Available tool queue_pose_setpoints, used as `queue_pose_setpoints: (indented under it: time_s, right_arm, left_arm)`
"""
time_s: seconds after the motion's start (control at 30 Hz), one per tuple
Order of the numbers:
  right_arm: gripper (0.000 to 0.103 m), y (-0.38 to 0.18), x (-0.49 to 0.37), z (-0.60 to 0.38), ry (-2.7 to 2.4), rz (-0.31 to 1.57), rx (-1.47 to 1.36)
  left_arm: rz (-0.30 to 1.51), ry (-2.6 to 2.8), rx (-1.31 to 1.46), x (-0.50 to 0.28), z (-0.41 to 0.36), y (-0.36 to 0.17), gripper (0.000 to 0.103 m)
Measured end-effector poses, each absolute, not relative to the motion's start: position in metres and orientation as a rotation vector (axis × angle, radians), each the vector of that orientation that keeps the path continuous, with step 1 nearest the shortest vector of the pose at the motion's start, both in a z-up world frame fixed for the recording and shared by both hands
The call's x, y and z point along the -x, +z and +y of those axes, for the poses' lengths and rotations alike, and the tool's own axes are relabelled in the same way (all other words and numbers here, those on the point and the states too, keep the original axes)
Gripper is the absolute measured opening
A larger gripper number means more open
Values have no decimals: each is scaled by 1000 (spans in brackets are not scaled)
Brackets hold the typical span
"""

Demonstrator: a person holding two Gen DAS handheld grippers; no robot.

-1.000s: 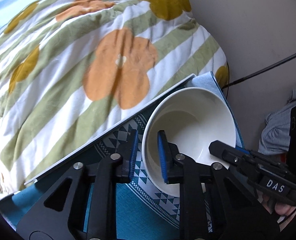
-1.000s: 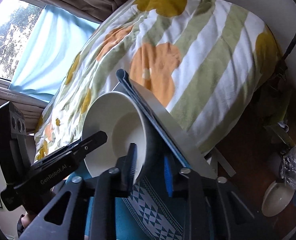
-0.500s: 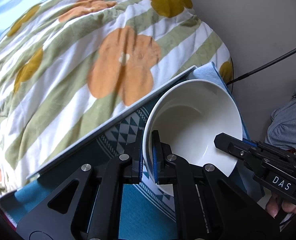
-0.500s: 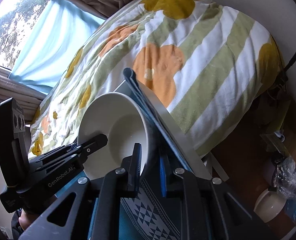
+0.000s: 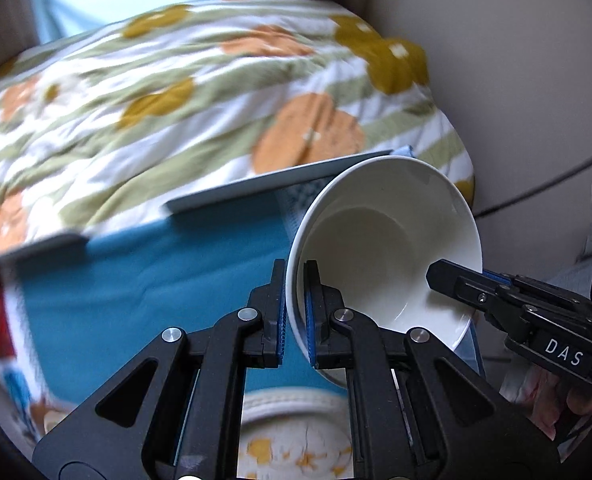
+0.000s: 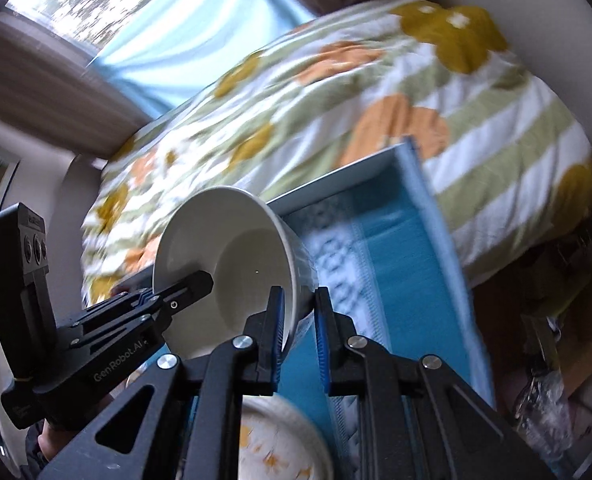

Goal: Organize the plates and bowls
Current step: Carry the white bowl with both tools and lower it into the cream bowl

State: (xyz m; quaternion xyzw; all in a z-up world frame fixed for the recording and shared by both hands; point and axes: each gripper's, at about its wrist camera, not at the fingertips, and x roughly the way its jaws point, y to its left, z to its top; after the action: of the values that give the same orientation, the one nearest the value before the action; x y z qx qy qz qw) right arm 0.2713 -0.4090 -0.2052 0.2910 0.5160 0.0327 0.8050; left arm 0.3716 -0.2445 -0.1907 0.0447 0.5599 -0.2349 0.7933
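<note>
A plain white bowl (image 5: pixel 379 248) is held tilted in the air above a teal table mat (image 5: pixel 136 288). My left gripper (image 5: pixel 294 312) is shut on its left rim. My right gripper (image 6: pixel 299 320) is shut on the opposite rim of the same bowl (image 6: pixel 232 260); its fingers show at the right of the left wrist view (image 5: pixel 455 284). Below the bowl lies a cream plate with yellow-orange flowers (image 5: pixel 296 436), also seen in the right wrist view (image 6: pixel 272 444).
A small table (image 6: pixel 447 240) with a pale blue edge carries the teal mat. Behind it is a bed with a green-striped floral quilt (image 5: pixel 176 100). A wall (image 5: pixel 515 60) and a black cable (image 5: pixel 555 176) are at the right. Clutter (image 6: pixel 547 380) lies on the floor right of the table.
Both grippers have closed on the bowl's rim and lifted it up and back from the mat. The flowered plate has come into view below.
</note>
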Motion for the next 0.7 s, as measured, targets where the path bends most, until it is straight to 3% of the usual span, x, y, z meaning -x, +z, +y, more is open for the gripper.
queue_pose_setpoints:
  time_s: [0.4, 0.7]
  right_arm:
    - [14, -172, -249, -246, 410, 1158, -421]
    - [14, -201, -242, -137, 433, 1218, -424]
  left_arm:
    - [1164, -216, 76, -287, -60, -151, 6]
    - [1214, -172, 65, -264, 61, -171, 7]
